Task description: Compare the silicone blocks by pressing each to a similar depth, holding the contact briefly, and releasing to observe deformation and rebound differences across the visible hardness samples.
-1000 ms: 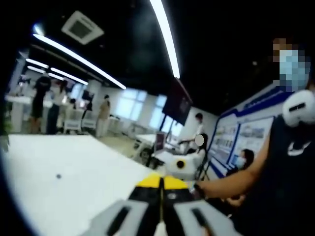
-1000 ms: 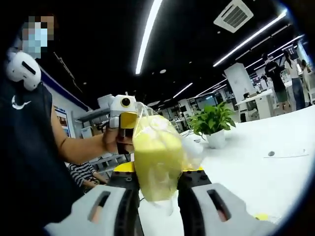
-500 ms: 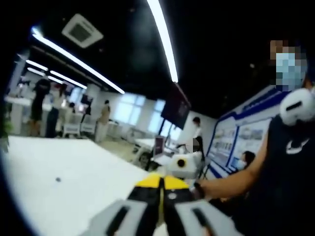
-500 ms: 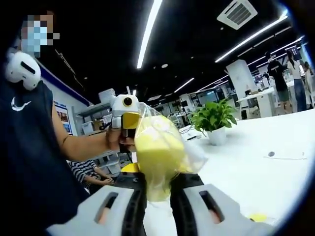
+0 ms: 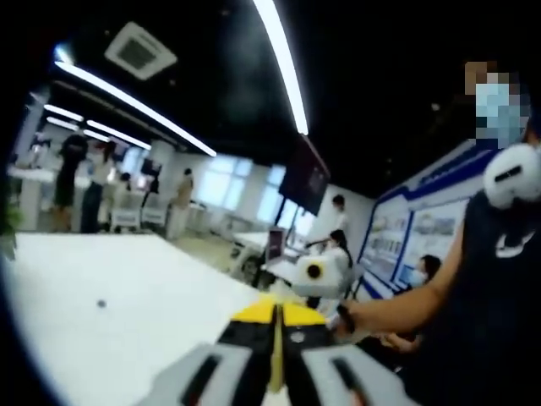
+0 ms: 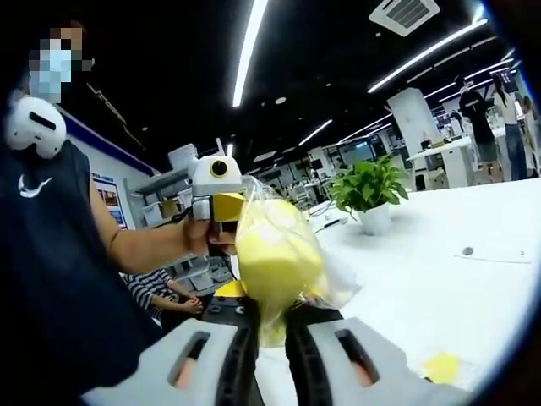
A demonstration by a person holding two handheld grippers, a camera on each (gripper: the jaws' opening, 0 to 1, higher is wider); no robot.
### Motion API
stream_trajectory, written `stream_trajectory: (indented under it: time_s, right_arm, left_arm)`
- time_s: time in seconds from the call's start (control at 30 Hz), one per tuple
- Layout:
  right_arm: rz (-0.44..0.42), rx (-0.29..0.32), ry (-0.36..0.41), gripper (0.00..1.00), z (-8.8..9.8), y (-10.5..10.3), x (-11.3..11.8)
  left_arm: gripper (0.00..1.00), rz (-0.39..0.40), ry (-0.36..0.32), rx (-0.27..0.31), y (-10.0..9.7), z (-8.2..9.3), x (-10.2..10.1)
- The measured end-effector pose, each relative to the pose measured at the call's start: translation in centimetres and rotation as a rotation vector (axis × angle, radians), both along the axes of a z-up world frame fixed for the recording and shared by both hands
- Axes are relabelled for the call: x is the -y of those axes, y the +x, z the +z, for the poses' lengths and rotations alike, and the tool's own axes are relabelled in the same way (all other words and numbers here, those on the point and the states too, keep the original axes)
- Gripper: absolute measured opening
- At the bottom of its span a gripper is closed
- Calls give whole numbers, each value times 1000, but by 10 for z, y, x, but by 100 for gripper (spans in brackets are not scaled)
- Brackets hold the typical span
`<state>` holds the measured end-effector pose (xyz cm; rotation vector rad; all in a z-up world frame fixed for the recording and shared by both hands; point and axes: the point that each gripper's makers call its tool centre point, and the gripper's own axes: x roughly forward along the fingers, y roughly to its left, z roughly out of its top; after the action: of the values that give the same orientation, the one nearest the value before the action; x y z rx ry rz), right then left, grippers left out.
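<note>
A soft yellow silicone block [image 6: 275,254] in a clear plastic bag sits squeezed between the jaws of my right gripper [image 6: 272,317], which is shut on it, held up above the white table [image 6: 423,288]. My left gripper [image 6: 221,205], held in a hand, comes in from the left and its yellow tip sits against the bag's upper left edge. In the left gripper view, my left gripper [image 5: 276,315] has its jaws pressed together, with nothing seen between them.
A potted plant [image 6: 369,190] stands on the table behind the block. A small yellow piece [image 6: 441,366] lies on the table at lower right. The person's arm [image 5: 397,309] and dark shirt [image 6: 51,279] are close by. Several people stand far off.
My right gripper's jaws have drawn closer together on the yellow block, pinching its lower part narrower. The left gripper stays shut and hardly moves.
</note>
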<state>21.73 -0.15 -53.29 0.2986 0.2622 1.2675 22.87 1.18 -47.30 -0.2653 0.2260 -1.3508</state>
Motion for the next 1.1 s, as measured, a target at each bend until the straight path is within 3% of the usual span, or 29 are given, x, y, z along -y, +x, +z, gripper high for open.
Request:
stream_trajectory:
  time_s: [0.17,0.4,0.47,0.67,0.73,0.83,0.93,1.0,1.1]
  right_arm:
    - [11,-1,-20,4,-4,-2,1]
    - [22,-23,-25,2,-8,-3,-1]
    - [22,-26,-29,2,-9,-2,-1]
    - [28,-49,-34,3,-11,-1,-3]
    - [11,-14,-49,4,-13,2,-2]
    - [21,-18,-54,4,-15,0,-3]
    - [28,-25,-73,4,-19,0,-4]
    - [37,-43,-92,4,-23,-2,-6]
    - [47,-47,-100,4,-29,-5,-9]
  left_arm:
    - [0,-5,22,-38,-3,-5,0]
    - [0,19,16,-1,-2,-10,-2]
    - [0,31,22,33,-1,-11,-2]
    - [0,41,35,30,2,-12,-3]
    - [0,44,44,40,3,-13,-3]
    - [0,41,52,31,3,-16,-4]
    - [1,42,87,27,3,-24,-7]
    - [1,56,115,55,2,-32,-9]
    - [0,67,91,33,-4,-37,-13]
